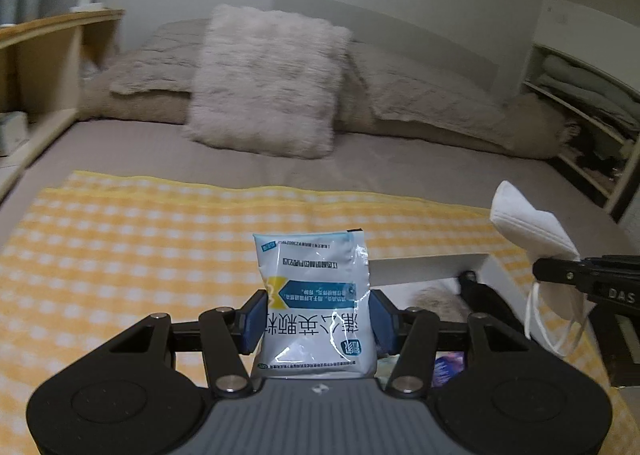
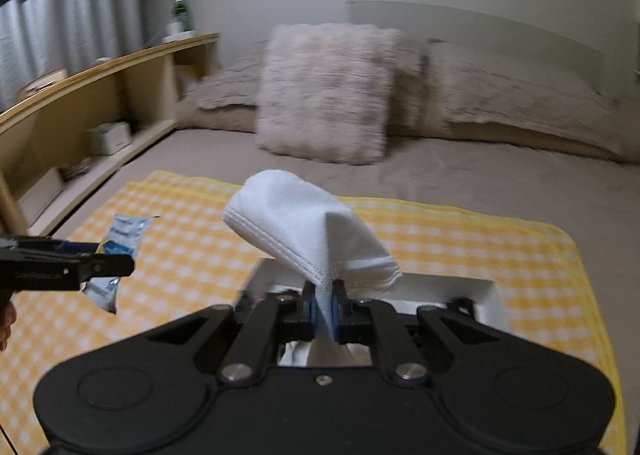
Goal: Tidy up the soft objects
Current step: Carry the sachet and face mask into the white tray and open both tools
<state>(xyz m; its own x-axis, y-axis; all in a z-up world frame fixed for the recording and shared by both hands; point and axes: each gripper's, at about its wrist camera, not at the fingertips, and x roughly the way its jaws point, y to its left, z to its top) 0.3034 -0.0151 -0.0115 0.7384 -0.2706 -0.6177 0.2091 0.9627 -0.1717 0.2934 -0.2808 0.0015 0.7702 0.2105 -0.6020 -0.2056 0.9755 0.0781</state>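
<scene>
While the left gripper (image 1: pixel 316 319) clamps a glossy sachet (image 1: pixel 314 295), the right gripper (image 2: pixel 324 309) pinches a white mask (image 2: pixel 308 231).

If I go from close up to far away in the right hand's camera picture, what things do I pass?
Right gripper pinching the white face mask → white box → yellow checked cloth → bare bed sheet → fluffy cushion → headboard.
</scene>
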